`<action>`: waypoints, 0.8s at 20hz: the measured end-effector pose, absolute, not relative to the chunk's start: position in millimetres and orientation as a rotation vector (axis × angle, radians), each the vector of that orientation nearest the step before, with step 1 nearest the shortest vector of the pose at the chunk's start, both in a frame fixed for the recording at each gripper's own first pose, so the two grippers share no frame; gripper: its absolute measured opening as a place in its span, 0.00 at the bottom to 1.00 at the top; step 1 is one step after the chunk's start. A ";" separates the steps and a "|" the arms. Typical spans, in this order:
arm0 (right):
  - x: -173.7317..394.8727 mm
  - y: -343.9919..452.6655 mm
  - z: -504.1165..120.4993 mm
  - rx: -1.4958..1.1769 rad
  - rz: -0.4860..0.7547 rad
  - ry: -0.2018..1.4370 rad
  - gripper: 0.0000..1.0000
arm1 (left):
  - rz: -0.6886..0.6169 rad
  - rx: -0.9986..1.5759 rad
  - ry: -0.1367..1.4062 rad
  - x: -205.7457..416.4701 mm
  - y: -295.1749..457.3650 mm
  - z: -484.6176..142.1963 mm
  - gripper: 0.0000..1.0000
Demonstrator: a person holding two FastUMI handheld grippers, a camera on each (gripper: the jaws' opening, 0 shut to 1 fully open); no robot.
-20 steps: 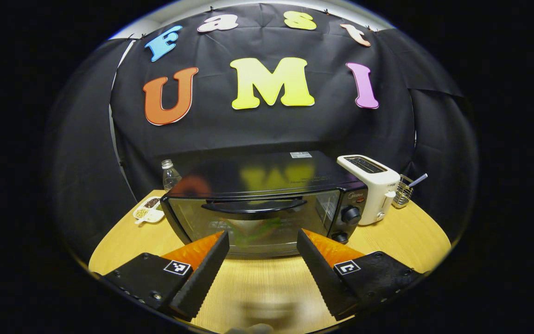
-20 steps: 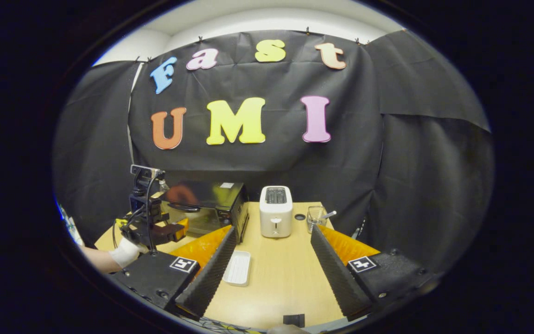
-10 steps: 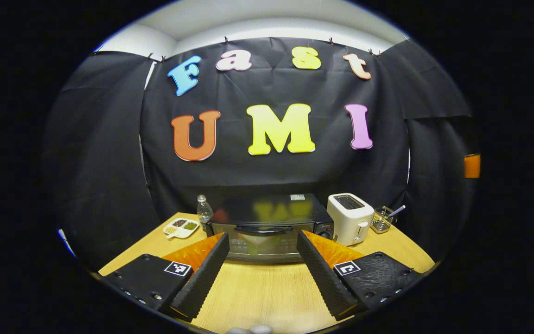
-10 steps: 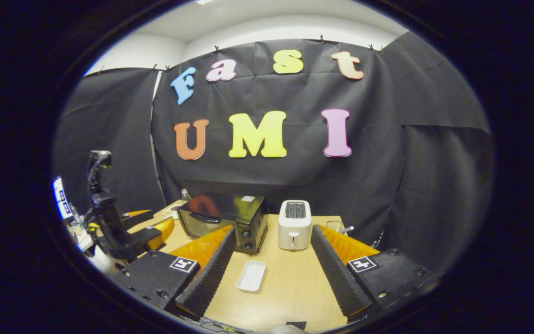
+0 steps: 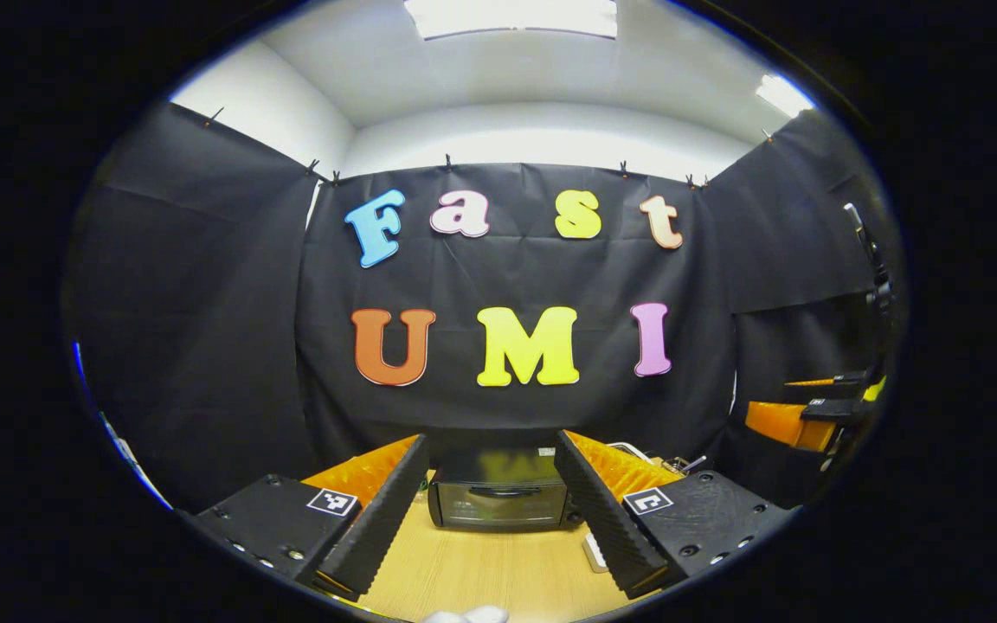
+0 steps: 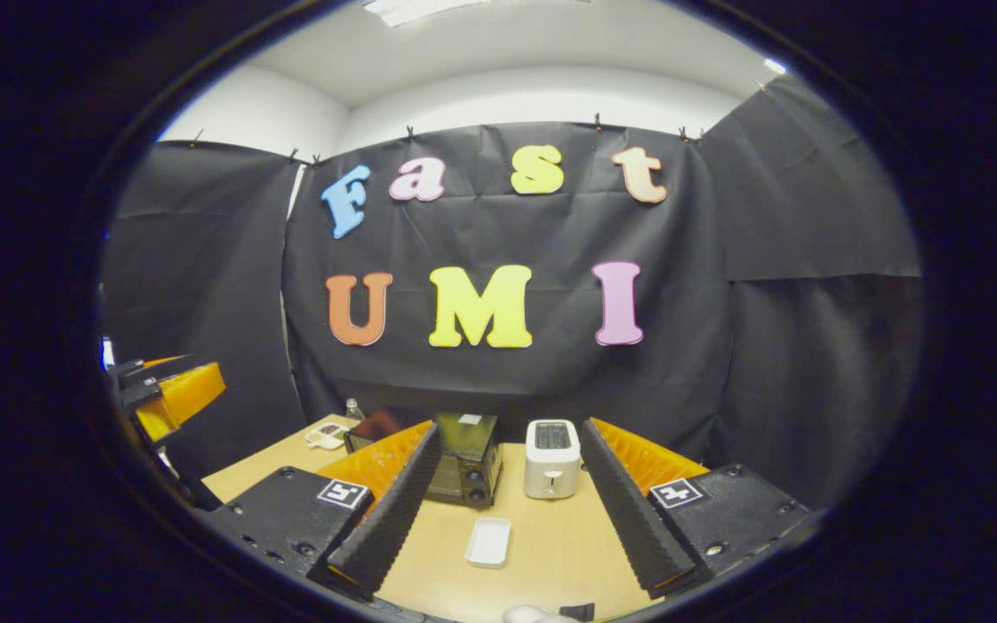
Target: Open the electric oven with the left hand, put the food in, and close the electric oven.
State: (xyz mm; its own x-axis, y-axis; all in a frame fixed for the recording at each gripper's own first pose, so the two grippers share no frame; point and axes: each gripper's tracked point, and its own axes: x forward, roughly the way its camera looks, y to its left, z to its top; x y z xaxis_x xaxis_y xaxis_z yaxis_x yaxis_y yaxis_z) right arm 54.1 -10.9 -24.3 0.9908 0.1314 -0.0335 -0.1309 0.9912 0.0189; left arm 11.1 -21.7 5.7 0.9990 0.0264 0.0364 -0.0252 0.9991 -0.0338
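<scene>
The left gripper [image 5: 490, 510] is hanging spread and empty, the oven [image 5: 498, 502] sitting well ahead between its fingers, door shut. The right gripper [image 6: 507, 510] is gaping too. The stiff, hinged door likely pulls best by its top handle [image 5: 498, 491].

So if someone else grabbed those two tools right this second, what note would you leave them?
Left tool: open, empty, well back from the oven.
Right tool: open, empty, above the table.
Oven door is shut; a white tray lies empty in front of the toaster.
Whether food is inside the oven can't be told.
Nothing looks left to do but confirm that.
</scene>
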 end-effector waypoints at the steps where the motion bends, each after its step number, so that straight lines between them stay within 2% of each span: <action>1: 47.8 -3.7 -20.8 0.024 0.127 0.022 1.00 | 0.032 -0.042 -0.039 5.2 -15.8 8.0 0.96; 2: 41.8 2.6 -20.0 0.028 0.126 0.022 1.00 | 0.022 -0.048 -0.036 -0.1 -14.6 8.0 0.96; 3: 37.9 6.9 -19.9 0.032 0.126 0.019 0.95 | 0.020 -0.047 -0.030 -4.6 -12.7 6.5 0.95; 5: 30.5 12.2 -16.4 0.045 0.115 0.016 0.95 | 0.032 -0.014 -0.028 -8.8 2.6 6.1 0.95; 6: 26.8 15.1 -15.0 0.046 0.110 0.011 1.00 | 0.035 0.002 -0.034 -8.7 6.4 8.6 1.00; 7: 26.1 15.1 -13.3 0.043 0.102 0.008 1.00 | 0.032 0.004 -0.030 -8.9 9.3 6.7 0.95; 12: 16.6 14.8 -10.0 0.029 0.074 -0.006 1.00 | 0.016 -0.021 -0.031 -5.4 9.0 7.7 0.95; 13: 15.6 14.2 -10.7 0.032 0.070 -0.006 1.00 | 0.013 -0.020 -0.031 -5.1 8.2 8.0 0.87; 14: 14.0 12.9 -10.4 0.034 0.065 -0.009 0.95 | 0.012 -0.019 -0.032 -5.3 8.5 9.0 0.87; 15: 14.0 11.6 -9.6 0.036 0.060 -0.009 1.00 | 0.007 -0.018 -0.031 -6.3 8.2 8.6 0.87; 16: 13.4 9.8 -10.1 0.038 0.057 -0.009 1.00 | 0.004 -0.018 -0.030 -5.5 6.7 7.7 0.87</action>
State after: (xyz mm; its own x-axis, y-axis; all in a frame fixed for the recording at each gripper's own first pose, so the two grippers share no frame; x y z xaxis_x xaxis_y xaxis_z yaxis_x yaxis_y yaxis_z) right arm 13.4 9.8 -10.1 0.9984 0.0564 0.0098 -0.0567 0.9977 0.0378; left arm -5.5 6.7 7.7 0.9995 0.0047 0.0303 -0.0041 0.9998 -0.0178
